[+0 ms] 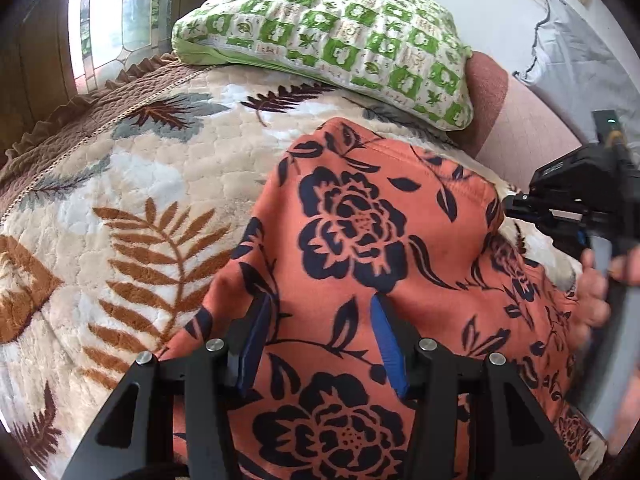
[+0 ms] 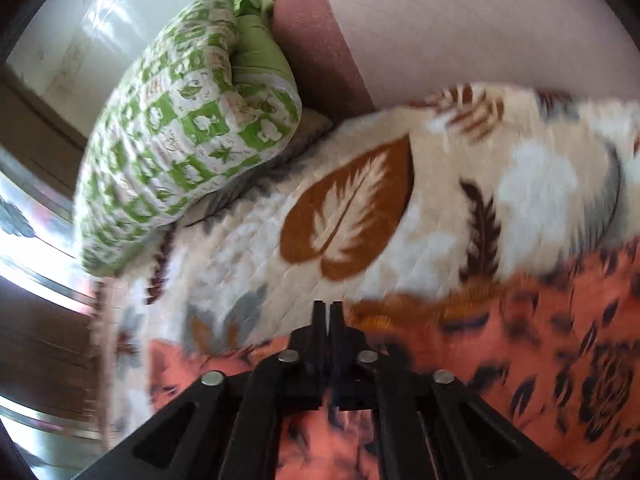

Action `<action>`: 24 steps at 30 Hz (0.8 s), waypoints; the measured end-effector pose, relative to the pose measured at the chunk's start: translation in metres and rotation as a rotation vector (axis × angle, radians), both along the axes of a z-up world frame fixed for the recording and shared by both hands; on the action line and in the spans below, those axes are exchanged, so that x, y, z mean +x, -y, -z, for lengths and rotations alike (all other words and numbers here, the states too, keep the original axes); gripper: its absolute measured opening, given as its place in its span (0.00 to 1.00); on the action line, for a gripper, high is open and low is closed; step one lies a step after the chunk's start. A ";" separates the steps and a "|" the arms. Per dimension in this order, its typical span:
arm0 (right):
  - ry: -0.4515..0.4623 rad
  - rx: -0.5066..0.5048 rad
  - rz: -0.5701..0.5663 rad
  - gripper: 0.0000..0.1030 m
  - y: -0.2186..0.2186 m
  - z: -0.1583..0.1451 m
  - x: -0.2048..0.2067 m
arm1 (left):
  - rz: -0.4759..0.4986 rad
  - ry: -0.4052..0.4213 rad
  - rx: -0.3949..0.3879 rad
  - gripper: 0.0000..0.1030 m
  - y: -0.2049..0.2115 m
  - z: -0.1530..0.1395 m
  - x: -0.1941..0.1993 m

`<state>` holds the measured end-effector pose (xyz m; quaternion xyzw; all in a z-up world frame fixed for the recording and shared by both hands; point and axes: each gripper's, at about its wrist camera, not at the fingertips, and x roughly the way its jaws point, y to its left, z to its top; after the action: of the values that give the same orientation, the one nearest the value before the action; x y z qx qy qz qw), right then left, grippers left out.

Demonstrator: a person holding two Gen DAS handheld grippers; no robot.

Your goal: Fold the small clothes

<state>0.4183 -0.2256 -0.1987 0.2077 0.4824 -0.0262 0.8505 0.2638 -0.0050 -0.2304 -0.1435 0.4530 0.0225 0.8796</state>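
Looking through the left wrist camera, I see my left gripper (image 1: 318, 334) with fingers spread wide over the orange floral garment (image 1: 360, 248), which lies on the leaf-patterned blanket (image 1: 132, 200) below the green pillow (image 1: 320, 40). It looks soft, light and limp, so I'd pinch it at a hem or corner. From the right wrist view, blurred, my right gripper (image 2: 328, 312) has its fingers pressed together at the garment's edge; I cannot tell whether cloth is caught.

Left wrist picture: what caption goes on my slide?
Open left gripper over an orange floral garment on a leaf-print blanket.
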 end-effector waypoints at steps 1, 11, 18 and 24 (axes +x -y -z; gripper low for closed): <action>-0.031 0.026 -0.012 0.00 0.004 0.013 0.009 | -0.006 -0.004 0.003 0.51 -0.001 0.001 0.000; 0.050 0.263 -0.185 0.05 -0.001 -0.029 -0.029 | -0.098 0.011 0.063 0.53 -0.033 -0.004 -0.007; -0.145 0.124 -0.306 0.05 -0.064 0.011 -0.045 | -0.117 -0.069 0.075 0.61 -0.060 0.019 0.005; -0.078 0.103 -0.213 0.04 -0.052 0.023 -0.027 | -0.088 -0.068 0.117 0.62 -0.060 0.018 0.008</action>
<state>0.3910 -0.1731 -0.2219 0.1974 0.5350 0.0812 0.8174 0.2714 0.0550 -0.2486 -0.1109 0.4738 0.0926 0.8687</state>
